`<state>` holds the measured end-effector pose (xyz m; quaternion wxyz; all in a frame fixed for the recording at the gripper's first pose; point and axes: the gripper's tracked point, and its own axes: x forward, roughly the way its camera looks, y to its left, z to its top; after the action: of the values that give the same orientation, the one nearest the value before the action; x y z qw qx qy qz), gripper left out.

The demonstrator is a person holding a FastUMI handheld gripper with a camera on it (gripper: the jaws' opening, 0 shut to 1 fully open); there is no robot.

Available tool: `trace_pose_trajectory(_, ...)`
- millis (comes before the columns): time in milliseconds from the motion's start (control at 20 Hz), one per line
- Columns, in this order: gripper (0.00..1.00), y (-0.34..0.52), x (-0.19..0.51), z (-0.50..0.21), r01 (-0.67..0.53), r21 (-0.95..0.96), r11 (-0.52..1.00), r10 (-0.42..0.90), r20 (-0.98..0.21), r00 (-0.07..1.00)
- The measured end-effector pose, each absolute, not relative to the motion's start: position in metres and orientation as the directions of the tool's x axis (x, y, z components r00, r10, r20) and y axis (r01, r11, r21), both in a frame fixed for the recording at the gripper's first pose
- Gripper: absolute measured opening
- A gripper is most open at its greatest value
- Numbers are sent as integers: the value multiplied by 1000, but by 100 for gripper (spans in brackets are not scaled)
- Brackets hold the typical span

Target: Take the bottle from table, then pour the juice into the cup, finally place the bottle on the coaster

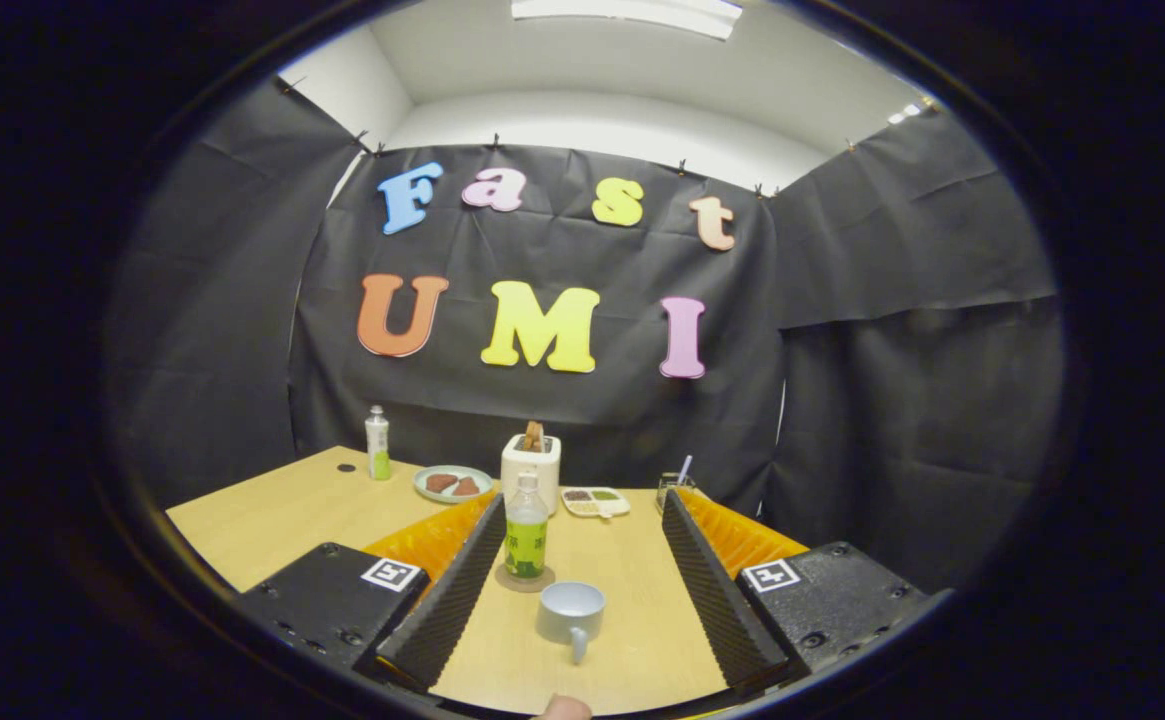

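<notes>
Standing bottle [526, 527]: resting on coaster [525, 579], between the fingers, upright.
Tongs [576, 570]: spreading apart, gripping nothing.
Cup [571, 610]: sitting nearer, mouth up for pouring.

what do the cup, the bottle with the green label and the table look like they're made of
Cup: probably glazed ceramic, though it could be plastic; smooth pale blue-grey with a soft sheen. Bottle: likely clear plastic; see-through above a printed green label. Table: light wood or laminate, matte, with faint grain. The open gripper touches none.
</notes>
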<state>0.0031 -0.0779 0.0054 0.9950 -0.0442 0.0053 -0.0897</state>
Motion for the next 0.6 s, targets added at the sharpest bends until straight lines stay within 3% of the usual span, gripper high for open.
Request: trace_pose_trajectory(600,100,-77,8,1,169,-75,983,-172,-30,985)
